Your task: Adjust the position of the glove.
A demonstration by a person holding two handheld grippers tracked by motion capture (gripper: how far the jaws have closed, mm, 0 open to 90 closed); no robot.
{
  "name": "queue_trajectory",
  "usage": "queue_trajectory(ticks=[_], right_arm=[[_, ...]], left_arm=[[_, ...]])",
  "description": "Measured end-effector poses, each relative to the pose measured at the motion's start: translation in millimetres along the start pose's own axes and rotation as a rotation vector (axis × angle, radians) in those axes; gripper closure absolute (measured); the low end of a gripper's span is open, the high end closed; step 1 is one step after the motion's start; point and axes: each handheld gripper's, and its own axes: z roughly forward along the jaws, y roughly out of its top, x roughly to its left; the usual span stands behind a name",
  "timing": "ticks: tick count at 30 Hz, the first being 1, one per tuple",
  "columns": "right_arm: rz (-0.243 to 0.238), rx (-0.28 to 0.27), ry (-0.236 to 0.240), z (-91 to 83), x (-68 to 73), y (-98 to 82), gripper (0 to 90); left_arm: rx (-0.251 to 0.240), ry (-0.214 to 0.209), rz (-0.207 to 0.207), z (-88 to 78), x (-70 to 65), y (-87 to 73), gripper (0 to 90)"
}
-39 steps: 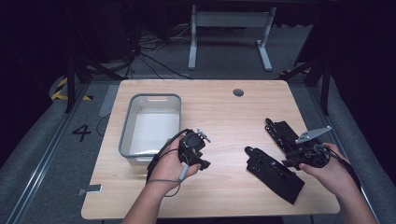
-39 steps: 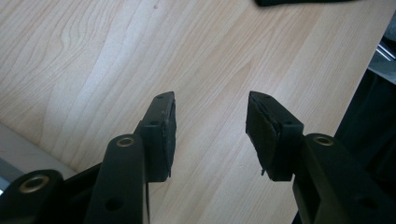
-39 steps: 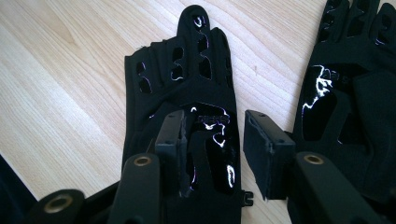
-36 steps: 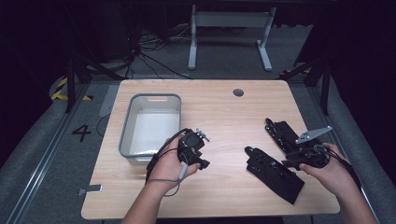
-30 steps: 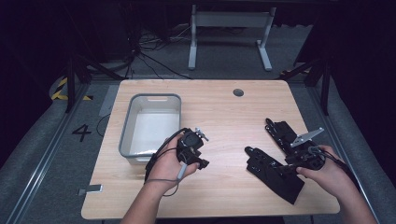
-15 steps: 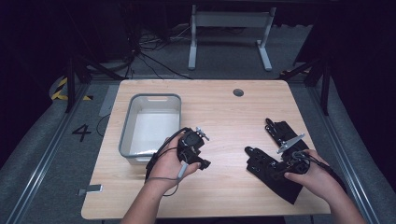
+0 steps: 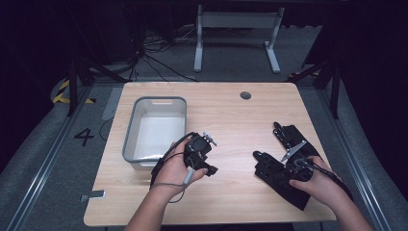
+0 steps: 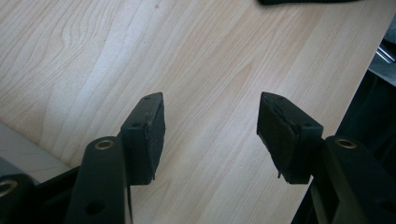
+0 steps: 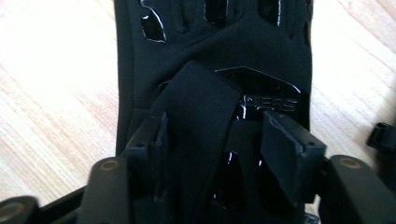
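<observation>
Gloves lie at the table's four o'clock, long axis running toward eleven; the right claw, spread wide, straddles one glove's strap. Left claw, just opening, is empty.

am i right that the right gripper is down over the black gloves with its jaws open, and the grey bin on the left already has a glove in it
Not quite. The grey bin is empty in the high view; both black gloves lie on the table at the right. The rest holds: the right gripper is down over a glove, jaws open astride its strap, as the right gripper view shows.
</observation>
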Motion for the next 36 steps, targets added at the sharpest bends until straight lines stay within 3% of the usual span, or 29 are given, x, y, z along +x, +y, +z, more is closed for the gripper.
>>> queue_trajectory(ticks=[4, 5, 6, 7, 9, 16, 24, 27, 28, 29, 30, 31, 32, 33, 35, 36], right_arm=[[0.001, 0.016, -0.027, -0.5, 0.4, 2.7, 54.7], [-0.002, 0.015, -0.037, -0.9, -0.3, 3.8, 61.5], [-0.002, 0.015, -0.037, -0.9, -0.3, 3.8, 61.5], [-0.009, 0.008, -0.041, -1.1, 0.0, 4.3, 70.0], [-0.02, 0.008, -0.041, -1.2, 0.6, 5.0, 75.3], [-0.034, -0.007, -0.021, -5.1, -1.5, 4.1, 78.6], [-0.105, -0.111, -0.012, -32.0, 11.4, 9.0, 78.7], [-0.17, -0.147, 0.003, -40.9, 22.1, 14.3, 78.4], [-0.246, -0.176, 0.019, -44.7, 30.2, 19.3, 78.1], [-0.246, -0.176, 0.019, -44.7, 30.2, 19.3, 78.1], [-0.273, -0.184, 0.034, -45.7, 35.1, 22.0, 78.0], [-0.329, -0.183, 0.044, -46.3, 44.4, 27.8, 77.7], [-0.329, -0.183, 0.044, -46.3, 44.4, 27.8, 77.7], [-0.373, -0.18, 0.05, -45.0, 53.7, 33.2, 77.6], [-0.39, -0.178, 0.053, -44.2, 56.9, 35.2, 77.5], [-0.426, -0.175, 0.066, -40.7, 65.9, 41.1, 77.1]], left_arm=[[0.005, -0.008, -0.002, 1.2, -0.5, -0.1, 42.1], [0.008, -0.006, -0.003, 2.1, -0.7, 0.0, 42.1], [0.008, -0.006, -0.003, 2.1, -0.7, 0.0, 42.0], [0.01, -0.009, -0.002, 2.1, -0.8, 0.1, 42.0], [0.007, -0.01, -0.004, 1.6, -0.6, 0.1, 42.0], [-0.002, -0.013, -0.009, 0.2, 1.9, -0.9, 42.0], [-0.007, -0.019, -0.017, -1.5, 2.4, -1.9, 42.0], [-0.009, -0.016, -0.017, -2.3, 2.5, -2.6, 41.9], [-0.01, -0.016, -0.017, -2.9, 2.7, -2.9, 41.7], [-0.01, -0.016, -0.017, -2.9, 2.7, -2.9, 41.6], [-0.012, -0.017, -0.02, -3.1, 2.7, -3.3, 41.6], [-0.013, -0.014, -0.02, -4.1, 3.1, -3.8, 41.5], [-0.013, -0.014, -0.02, -4.1, 3.1, -3.8, 41.5], [-0.013, -0.016, -0.019, -5.4, 3.3, -4.3, 41.5], [-0.018, -0.014, -0.02, -6.0, 3.1, -4.5, 41.5], [-0.019, -0.015, -0.02, -6.4, 3.0, -4.7, 41.5]])
